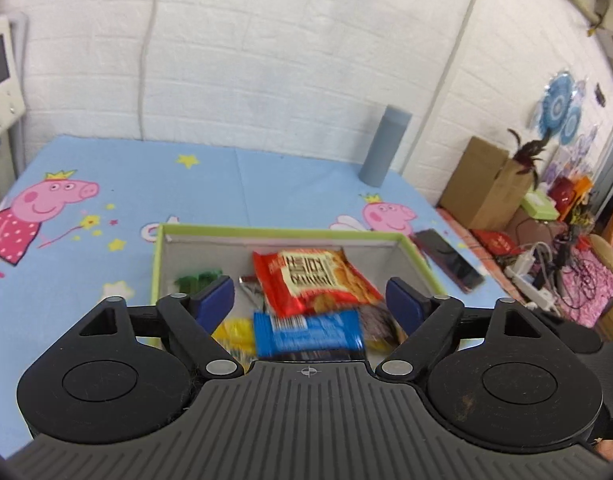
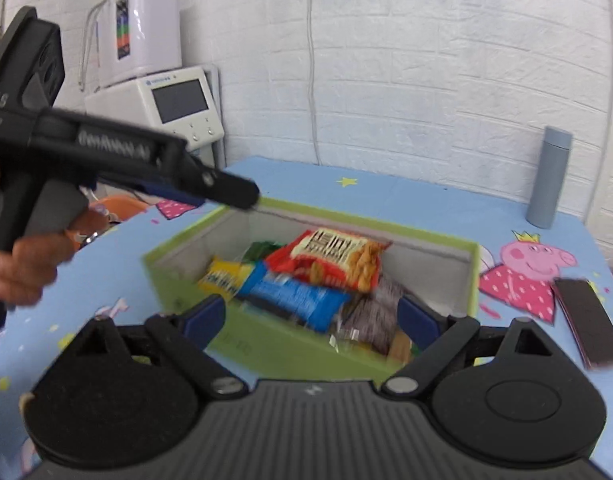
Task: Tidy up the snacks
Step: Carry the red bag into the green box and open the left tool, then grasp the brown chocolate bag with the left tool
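Left gripper (image 1: pixel 308 300) spread, empty; green-rimmed box (image 1: pixel 282 234) just ahead, red packet (image 1: pixel 314 280) atop blue packet (image 1: pixel 308 334). Packet lettering blurred, unreadable. Right gripper (image 2: pixel 310 316) spread, empty; left gripper side perhaps reads "GenRobot.AI".

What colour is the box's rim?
Light green rim, grey inside; clearest in the right wrist view.
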A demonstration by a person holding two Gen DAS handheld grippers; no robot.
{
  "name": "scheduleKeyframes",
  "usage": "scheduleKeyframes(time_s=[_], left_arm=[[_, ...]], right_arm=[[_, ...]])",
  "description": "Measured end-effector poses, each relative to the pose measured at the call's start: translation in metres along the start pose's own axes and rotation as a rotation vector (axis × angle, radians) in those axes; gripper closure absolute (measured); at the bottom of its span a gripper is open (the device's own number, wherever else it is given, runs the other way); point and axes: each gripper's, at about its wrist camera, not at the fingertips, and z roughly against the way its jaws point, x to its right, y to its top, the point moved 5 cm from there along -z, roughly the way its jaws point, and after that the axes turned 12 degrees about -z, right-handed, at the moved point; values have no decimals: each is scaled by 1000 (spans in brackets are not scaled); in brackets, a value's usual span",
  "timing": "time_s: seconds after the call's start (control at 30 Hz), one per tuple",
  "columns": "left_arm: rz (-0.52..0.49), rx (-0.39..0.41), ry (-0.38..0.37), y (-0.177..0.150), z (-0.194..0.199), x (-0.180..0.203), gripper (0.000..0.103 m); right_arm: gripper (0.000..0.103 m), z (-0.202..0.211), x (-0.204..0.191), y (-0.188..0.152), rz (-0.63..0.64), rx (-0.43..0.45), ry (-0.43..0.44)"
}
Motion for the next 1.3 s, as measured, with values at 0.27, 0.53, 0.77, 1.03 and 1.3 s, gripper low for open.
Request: scheduleKeyframes(time_s=[0.27, 0.53, 0.77, 1.03, 1.3], left_arm=[[-24, -102, -93, -103, 40, 66, 25], [-65, -257, -105, -155, 10, 118, 33], [-80, -295, -138, -162, 3, 117, 49], [-81, -296, -178, -171, 12, 121, 53], [-88, -225, -107, -182, 31, 121, 47]], right_arm=[[11, 55, -15, -122, -140, -124, -1], [11, 49, -26, -153, -109, -131, -87], [11, 43, -42, -156, -9, -149, -63], [11, 48, -52, -164, -1, -146, -78], [10, 51, -59, -172, -29, -100, -141]])
